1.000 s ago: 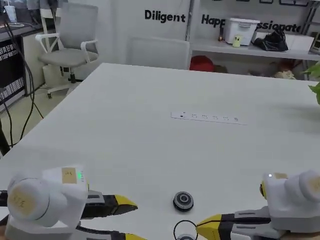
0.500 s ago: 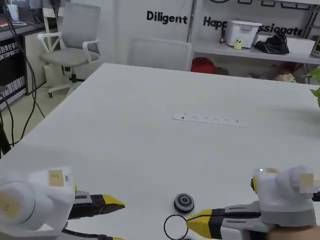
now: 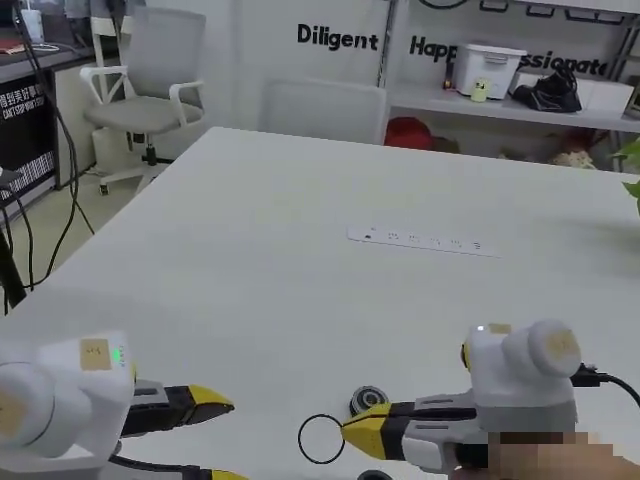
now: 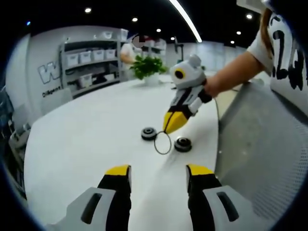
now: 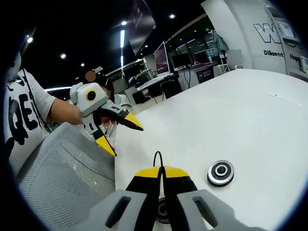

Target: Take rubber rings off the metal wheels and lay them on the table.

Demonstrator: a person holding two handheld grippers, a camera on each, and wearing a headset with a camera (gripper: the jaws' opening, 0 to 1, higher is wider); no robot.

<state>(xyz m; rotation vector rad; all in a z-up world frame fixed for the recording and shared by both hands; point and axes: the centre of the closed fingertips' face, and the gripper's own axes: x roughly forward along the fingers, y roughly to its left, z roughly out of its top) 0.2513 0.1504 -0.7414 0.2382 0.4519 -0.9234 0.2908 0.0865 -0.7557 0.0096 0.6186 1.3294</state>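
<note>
The right gripper [image 3: 345, 429] has its yellow-tipped jaws pressed together on the edge of a thin black rubber ring [image 3: 320, 438], which sticks out to the left beyond the tips. Compared with a second earlier, this gripper has travelled leftward. The ring has come with it, away from the bottom edge of the head view where it sat before.

The left gripper [image 3: 222, 440] grips nothing and its jaws stand well apart. It has drawn back to the left since then.

In the left gripper view the ring hangs from the right gripper's tips. Whether its lower edge touches the surface cannot be told. A metal wheel [image 3: 366, 399] lies flat just behind the right gripper's jaws, and a second wheel [image 4: 183, 144] lies near it, just beside the ring.

Both wheels rest on a wide white table [image 3: 300, 230]. A white power strip [image 3: 420, 241] lies farther out on the table. Beyond the table stand a grey office chair [image 3: 140, 85] and a shelf [image 3: 500, 100] holding a white box [image 3: 487, 68]. The word "Diligent" is on the wall.
</note>
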